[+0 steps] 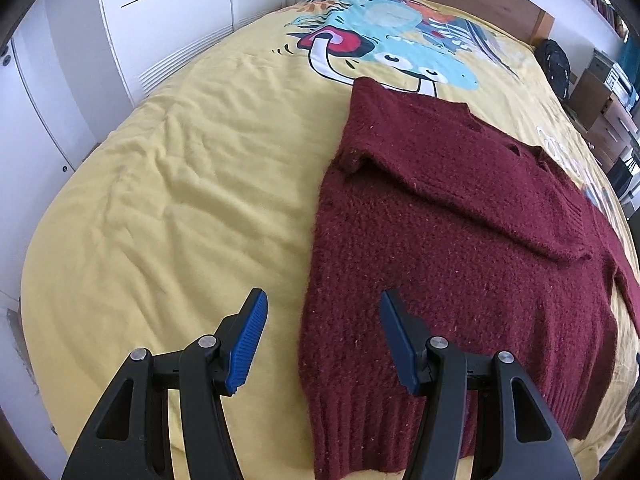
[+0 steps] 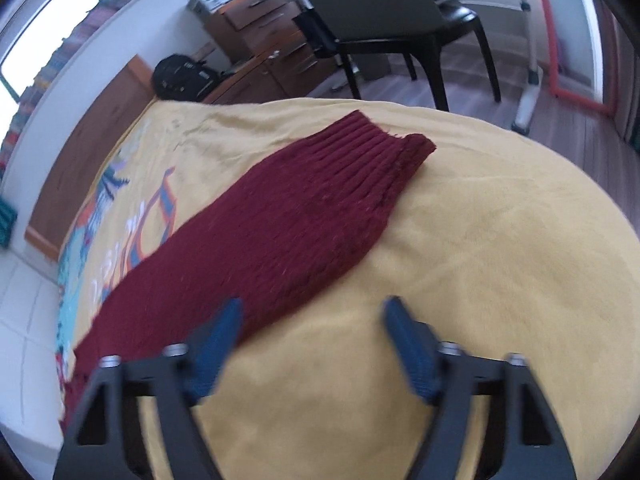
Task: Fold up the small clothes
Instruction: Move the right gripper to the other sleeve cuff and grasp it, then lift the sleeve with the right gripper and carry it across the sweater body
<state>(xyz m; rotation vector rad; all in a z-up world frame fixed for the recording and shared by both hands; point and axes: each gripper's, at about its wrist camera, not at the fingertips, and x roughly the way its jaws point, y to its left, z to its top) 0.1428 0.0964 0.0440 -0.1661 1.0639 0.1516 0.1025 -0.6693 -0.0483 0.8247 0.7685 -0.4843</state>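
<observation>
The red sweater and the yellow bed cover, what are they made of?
The sweater looks like chunky knitted wool or yarn: fuzzy, matte, with ribbed cuffs. The bed cover looks like soft woven cotton with a printed cartoon: smooth, matte, finely creased. The exact fibres cannot be told.

Maroon sweater (image 1: 460, 216), yellow cartoon-print bedspread (image 1: 180, 184)

- No lettering can be read anywhere in either view.
- White printed letters on the yellow bedspread (image 1: 560, 148) are partly hidden by the sweater (image 1: 460, 240) and illegible.
- Markings on the black bag (image 2: 182, 74) are too blurred to read.
</observation>
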